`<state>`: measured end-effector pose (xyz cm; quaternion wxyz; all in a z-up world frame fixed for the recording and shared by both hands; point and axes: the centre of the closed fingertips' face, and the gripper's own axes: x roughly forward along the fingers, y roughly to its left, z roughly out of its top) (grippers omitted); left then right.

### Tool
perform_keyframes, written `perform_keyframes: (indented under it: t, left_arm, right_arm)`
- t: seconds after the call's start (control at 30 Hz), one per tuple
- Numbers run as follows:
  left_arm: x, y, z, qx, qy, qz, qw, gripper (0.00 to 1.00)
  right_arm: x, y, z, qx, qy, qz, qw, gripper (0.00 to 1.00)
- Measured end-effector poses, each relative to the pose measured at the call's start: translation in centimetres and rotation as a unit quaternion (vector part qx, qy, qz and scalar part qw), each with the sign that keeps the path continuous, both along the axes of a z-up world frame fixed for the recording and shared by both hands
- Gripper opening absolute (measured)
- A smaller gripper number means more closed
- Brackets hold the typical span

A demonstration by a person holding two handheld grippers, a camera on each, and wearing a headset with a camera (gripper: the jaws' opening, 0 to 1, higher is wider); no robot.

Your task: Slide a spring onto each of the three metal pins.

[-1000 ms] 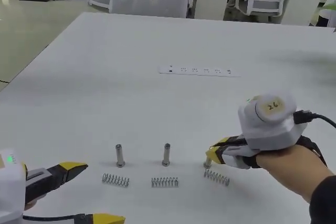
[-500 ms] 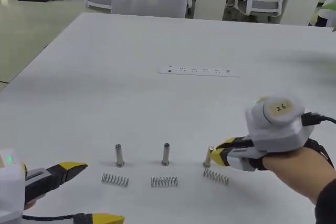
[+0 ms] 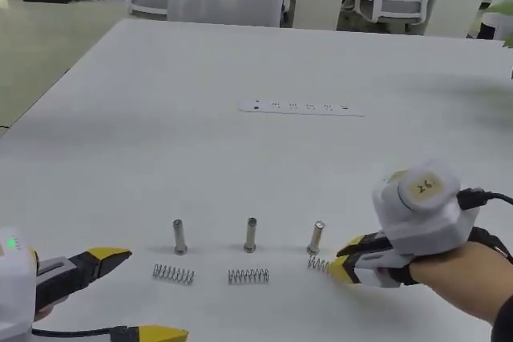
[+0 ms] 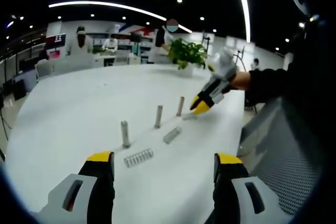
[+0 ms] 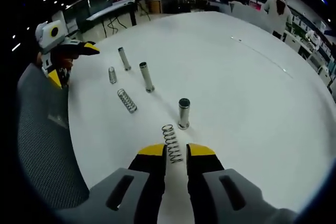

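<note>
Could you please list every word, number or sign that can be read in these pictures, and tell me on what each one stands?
"26": handwritten on the round label on top of the right gripper, head view.
Marks on the power strip set into the table: too small to read.
Wall screen far behind the table, left gripper view: too blurred to read.

Head view looked forward and down across the worktop (image 3: 264,158) from its near edge, mid-range. Left gripper view sat low, facing along the row of three pins (image 4: 158,116) toward the right hand-held gripper (image 4: 201,106). Right gripper view was close in, facing back down that row toward the left hand-held gripper (image 5: 73,64). All three shared pins and springs (image 3: 248,276).
</note>
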<state>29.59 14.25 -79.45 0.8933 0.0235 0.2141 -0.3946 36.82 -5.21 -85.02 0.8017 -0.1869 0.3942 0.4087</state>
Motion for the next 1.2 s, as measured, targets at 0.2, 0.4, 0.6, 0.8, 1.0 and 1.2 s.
perform_keyframes:
  t: [0.2, 0.4, 0.6, 0.8, 1.0, 1.2]
  left_arm:
    - [0.1, 0.1, 0.0, -0.001, 0.000, 0.001, 1.0000, 0.73]
    - [0.1, 0.1, 0.0, 0.000, 0.001, 0.000, 1.0000, 0.73]
    - [0.1, 0.0, -0.1, -0.001, 0.002, -0.001, 1.0000, 0.73]
    - [0.0, -0.1, 0.0, -0.002, 0.002, -0.003, 1.0000, 0.73]
    - [-0.3, -0.5, 0.1, -0.008, 0.005, -0.013, 0.9999, 0.68]
    - [-1.0, -1.5, 0.0, -0.007, 0.010, -0.043, 0.9990, 0.64]
  right_arm:
    - [-0.8, 0.1, -0.9, -0.010, 0.018, 0.016, 0.9997, 0.13]
    - [-1.0, -0.1, -1.4, -0.023, 0.020, 0.027, 0.9992, 0.11]
    - [-1.1, -0.2, -1.5, -0.036, 0.008, 0.046, 0.9983, 0.08]
    - [-1.3, 0.2, -1.0, -0.034, 0.004, 0.055, 0.9979, 0.07]
    - [-2.1, 0.8, -0.2, -0.022, 0.007, 0.054, 0.9983, 0.07]
    - [-3.0, 1.4, 0.6, -0.013, 0.005, 0.059, 0.9982, 0.07]
